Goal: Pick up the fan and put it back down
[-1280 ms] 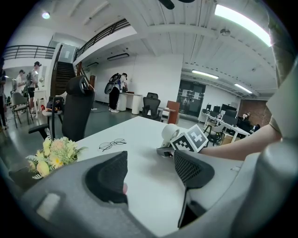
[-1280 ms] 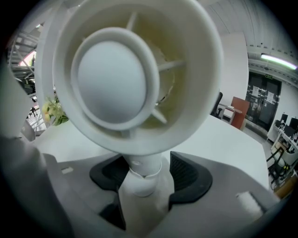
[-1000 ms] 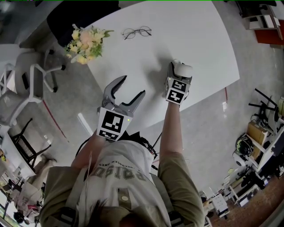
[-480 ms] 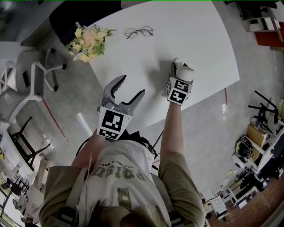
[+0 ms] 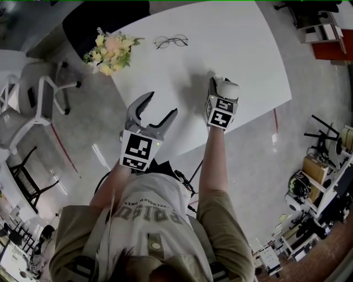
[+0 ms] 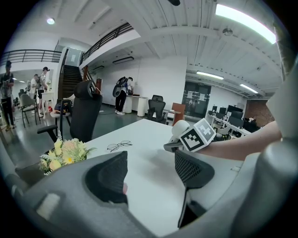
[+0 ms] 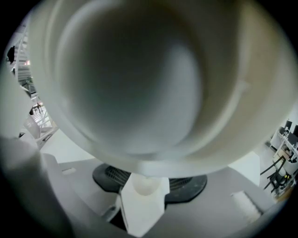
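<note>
The small white fan is held just above the white table, near its front edge, and casts a soft shadow to its left. My right gripper is shut on it. In the right gripper view the fan's round body fills most of the picture, and its stem sits between the dark pads. The left gripper view shows the fan above the tabletop. My left gripper stands open and empty over the table's near-left edge, apart from the fan.
A pair of glasses lies on the table's far side. A bunch of pale flowers sits at its left corner, with a black office chair behind and a white chair to the left. Grey floor surrounds the table.
My right gripper has risen a little with the fan in it. The left gripper stays open and has hardly moved.
</note>
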`<control>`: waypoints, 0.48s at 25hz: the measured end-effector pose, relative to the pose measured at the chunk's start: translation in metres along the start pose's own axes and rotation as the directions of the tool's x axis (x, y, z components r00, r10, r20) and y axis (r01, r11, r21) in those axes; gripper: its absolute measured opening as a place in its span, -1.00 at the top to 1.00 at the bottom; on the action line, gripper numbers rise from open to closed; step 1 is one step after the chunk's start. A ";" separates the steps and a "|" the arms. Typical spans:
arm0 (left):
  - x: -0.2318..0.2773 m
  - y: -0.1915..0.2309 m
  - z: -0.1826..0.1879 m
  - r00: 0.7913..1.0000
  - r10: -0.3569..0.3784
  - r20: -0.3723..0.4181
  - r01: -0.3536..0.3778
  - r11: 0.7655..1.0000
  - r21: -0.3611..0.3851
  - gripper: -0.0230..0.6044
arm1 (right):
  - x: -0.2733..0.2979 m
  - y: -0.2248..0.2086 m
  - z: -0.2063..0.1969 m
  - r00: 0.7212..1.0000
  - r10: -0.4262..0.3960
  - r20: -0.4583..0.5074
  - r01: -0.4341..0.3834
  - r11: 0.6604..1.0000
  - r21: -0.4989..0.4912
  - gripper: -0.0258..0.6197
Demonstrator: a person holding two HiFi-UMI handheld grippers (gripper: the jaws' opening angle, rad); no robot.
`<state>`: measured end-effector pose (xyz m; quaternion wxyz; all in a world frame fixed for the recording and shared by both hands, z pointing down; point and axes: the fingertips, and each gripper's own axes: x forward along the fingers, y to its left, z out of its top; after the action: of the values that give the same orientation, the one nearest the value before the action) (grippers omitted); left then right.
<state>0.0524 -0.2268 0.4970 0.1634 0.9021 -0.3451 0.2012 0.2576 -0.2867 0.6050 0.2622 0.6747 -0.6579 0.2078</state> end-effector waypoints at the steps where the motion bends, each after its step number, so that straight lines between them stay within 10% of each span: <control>1: -0.002 0.000 0.002 1.000 0.005 0.004 -0.004 1.000 -0.002 -0.12 | -0.002 0.001 0.002 1.000 0.003 -0.001 -0.003 1.000 -0.002 0.26; 12: -0.022 -0.004 0.004 0.999 0.036 0.026 -0.035 0.999 -0.037 -0.12 | -0.014 0.015 0.018 0.999 0.049 -0.002 -0.049 0.998 -0.040 0.26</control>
<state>0.0411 -0.2137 0.4826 0.1718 0.8951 -0.3670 0.1858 0.2404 -0.2867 0.5831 0.2710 0.6527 -0.6782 0.2013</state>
